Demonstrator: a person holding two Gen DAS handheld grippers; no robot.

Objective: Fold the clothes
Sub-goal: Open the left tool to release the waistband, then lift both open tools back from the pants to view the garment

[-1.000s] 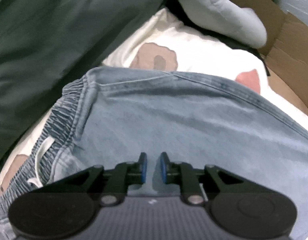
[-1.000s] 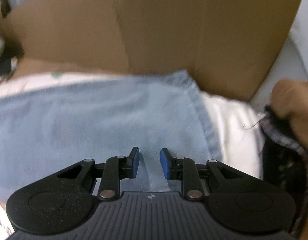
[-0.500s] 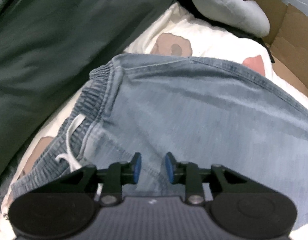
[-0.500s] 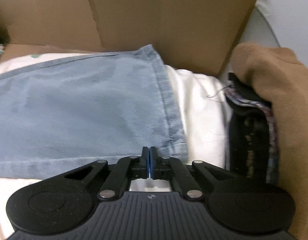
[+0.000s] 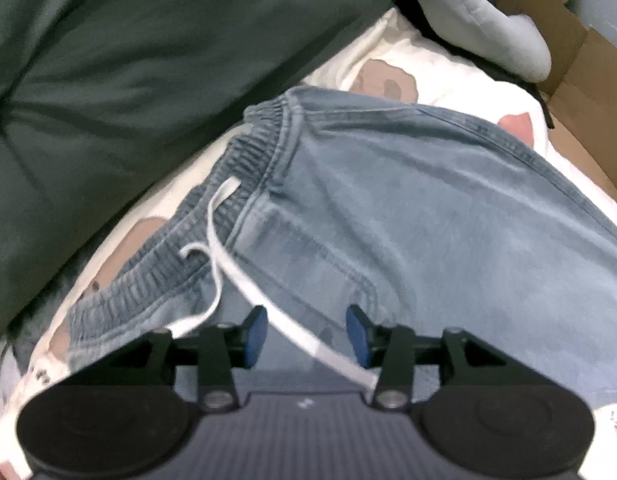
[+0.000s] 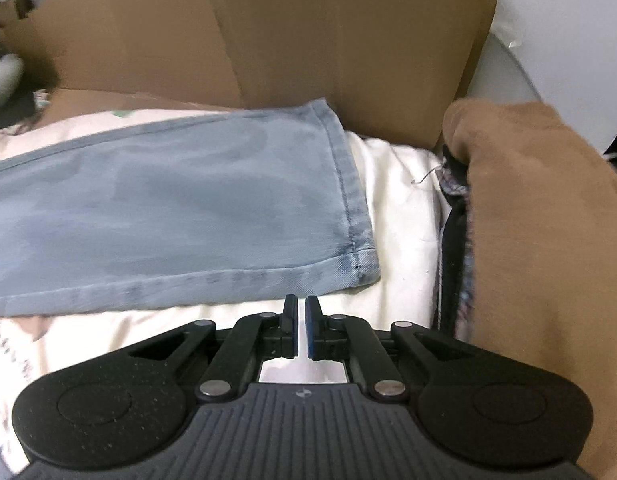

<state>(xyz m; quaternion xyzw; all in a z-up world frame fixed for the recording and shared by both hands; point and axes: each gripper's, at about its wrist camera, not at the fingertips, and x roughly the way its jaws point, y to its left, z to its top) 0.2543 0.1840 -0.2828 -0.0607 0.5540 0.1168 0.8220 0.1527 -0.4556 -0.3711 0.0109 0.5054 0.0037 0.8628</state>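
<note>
Pale blue washed denim trousers with a white drawstring are showing faded patches, lying on a white sheet printed with brown blotches. Far left, a dark green cloth is spreading; right, tan fabric and brown cardboard.

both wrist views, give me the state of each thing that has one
jeans: lying flat on the white sheet, unheld
drawstring: loose, untied
left gripper: opening, pads clear of denim
right gripper: shut, empty
cardboard box: flap standing up

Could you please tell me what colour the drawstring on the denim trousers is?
White drawstring, clearest in the left wrist view.
</note>
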